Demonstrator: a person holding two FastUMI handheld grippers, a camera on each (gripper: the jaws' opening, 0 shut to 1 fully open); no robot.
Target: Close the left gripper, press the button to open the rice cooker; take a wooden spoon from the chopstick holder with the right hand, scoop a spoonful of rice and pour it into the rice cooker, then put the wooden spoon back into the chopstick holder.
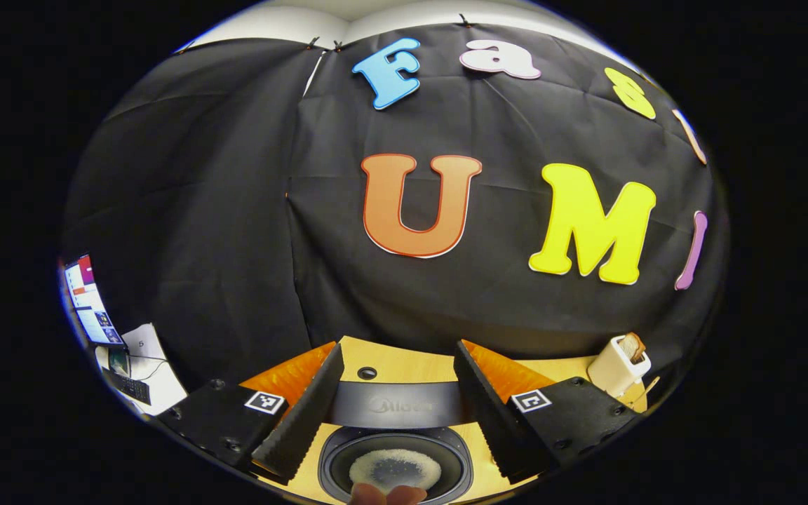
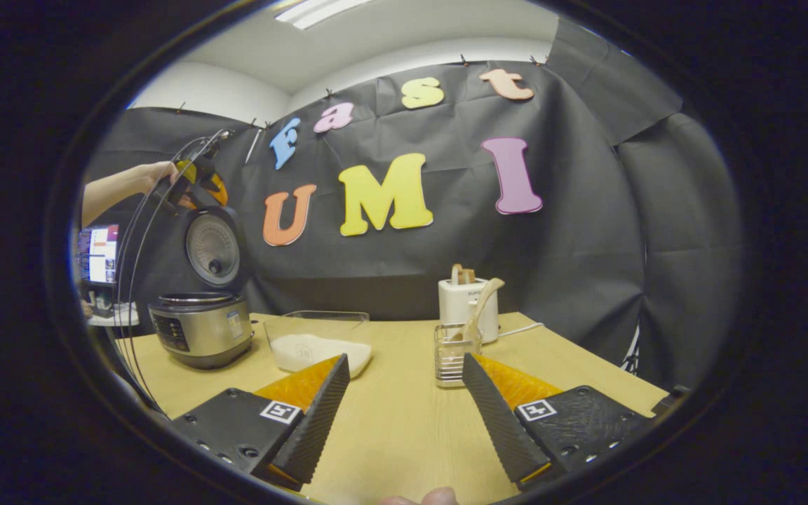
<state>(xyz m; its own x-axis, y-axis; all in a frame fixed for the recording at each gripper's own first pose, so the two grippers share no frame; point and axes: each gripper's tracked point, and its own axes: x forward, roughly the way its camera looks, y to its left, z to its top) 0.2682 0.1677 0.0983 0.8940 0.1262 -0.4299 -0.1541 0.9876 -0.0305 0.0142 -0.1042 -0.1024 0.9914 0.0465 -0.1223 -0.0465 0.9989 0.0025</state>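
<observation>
Above the rice cooker [image 1: 395, 449], whose lid stands raised, the left gripper [image 1: 398, 407] hangs with fingers spread wide, holding nothing; pale grains, probably rice, lie in the pot, its near rim cut off. Right of the cooker sit the rice container [image 2: 316, 344] and chopstick holder [image 2: 454, 358] with the wooden spoon [image 2: 480, 308]. The right gripper [image 2: 404, 414] gapes empty.

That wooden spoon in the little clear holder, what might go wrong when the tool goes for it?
The wooden spoon leans loosely in the light chopstick holder, so a grab by the open right tool might tip the holder. The toaster stands close behind and could be bumped. Rice from the clear container could spill before reaching the open rice cooker.
</observation>
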